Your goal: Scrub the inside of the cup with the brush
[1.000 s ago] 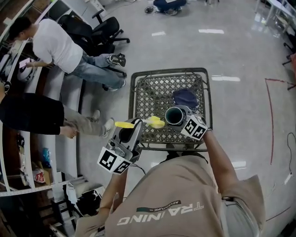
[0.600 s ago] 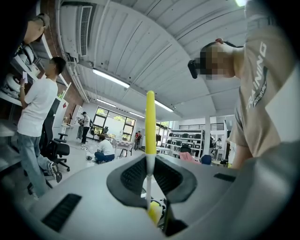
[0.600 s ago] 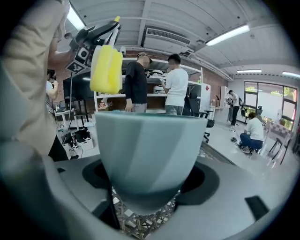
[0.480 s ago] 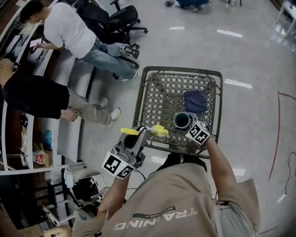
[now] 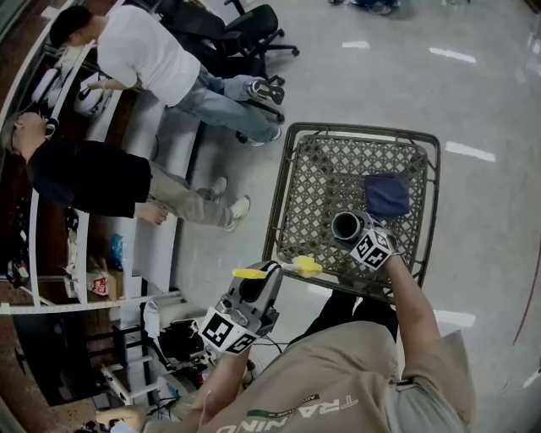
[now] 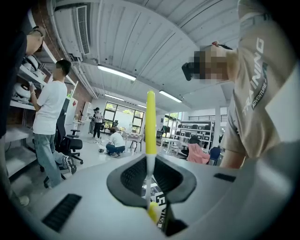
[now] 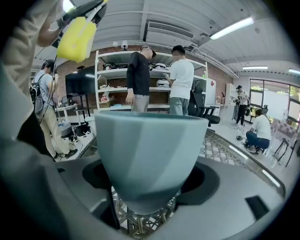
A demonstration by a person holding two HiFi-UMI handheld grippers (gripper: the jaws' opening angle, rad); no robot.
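Note:
A grey-blue cup [image 5: 347, 226] is held over the near edge of the metal lattice table [image 5: 314, 182], with my right gripper [image 5: 358, 236] shut on it. In the right gripper view the cup [image 7: 149, 152] fills the middle, clamped low between the jaws and upright. My left gripper [image 5: 268, 274] is shut on a yellow brush, gripping its thin stem. The brush head [image 5: 307, 265] points right, to the left of and below the cup and apart from it. The yellow handle [image 6: 150, 123] rises straight out of the jaws. The brush head [image 7: 77, 36] shows at the upper left of the right gripper view.
A dark blue cloth [image 5: 387, 194] lies on the lattice table beside the cup. Two people [image 5: 144, 51] stand at a long bench with shelves [image 5: 161, 156] on the left. A black office chair [image 5: 245, 25] stands behind them. Glossy floor [image 5: 473, 101] surrounds the table.
The head view has swung, so the table now sits further right. The brush head has drawn away from the cup's rim, down and to the left. Both grips are unchanged.

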